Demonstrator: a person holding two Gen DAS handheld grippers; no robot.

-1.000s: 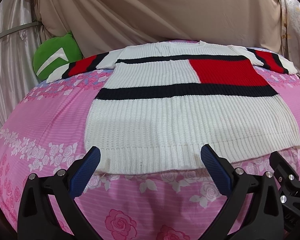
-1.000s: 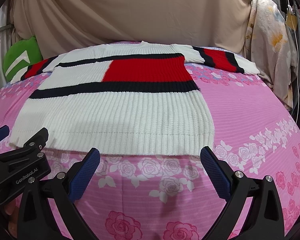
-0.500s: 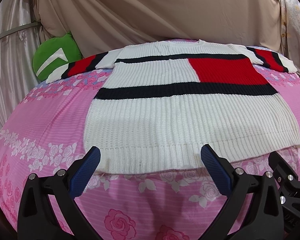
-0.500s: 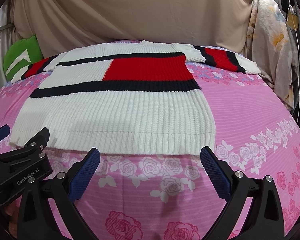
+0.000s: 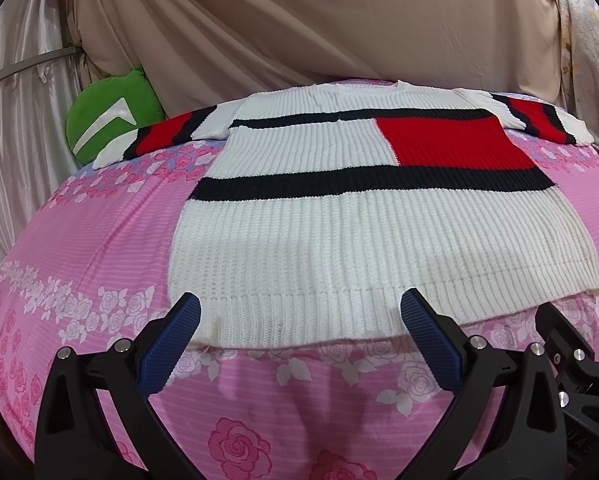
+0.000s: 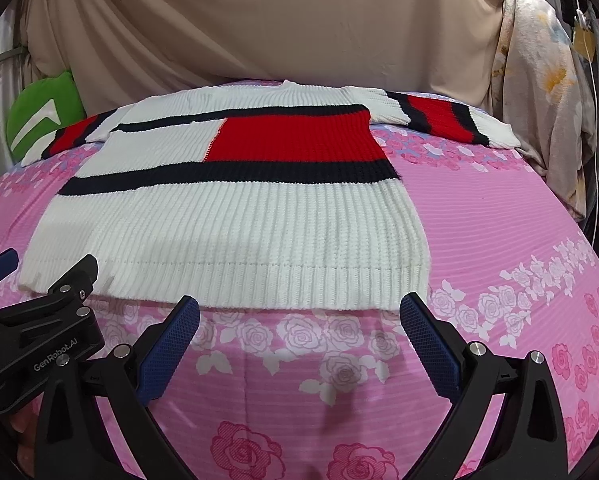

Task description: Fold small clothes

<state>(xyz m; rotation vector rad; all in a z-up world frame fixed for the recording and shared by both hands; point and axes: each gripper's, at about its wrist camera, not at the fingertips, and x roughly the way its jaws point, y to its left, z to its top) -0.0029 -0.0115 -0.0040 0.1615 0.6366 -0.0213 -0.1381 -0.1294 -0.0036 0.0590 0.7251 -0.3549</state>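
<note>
Left tool and right tool, both spread wide and empty, barely crept nearer the hem of the sweater lying flat on the bed over one second; no fold begun.

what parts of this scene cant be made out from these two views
- Underside and back layer of the white ribbed knit sweater with red and navy blocks: hidden by its own front, both views.
- Green plush cushion: its lower part sits behind the sweater's sleeve and the pink rose-print bedsheet, left wrist view.
- Left claw and right claw: both open, but their bases are cut off by the bottom edge.
</note>
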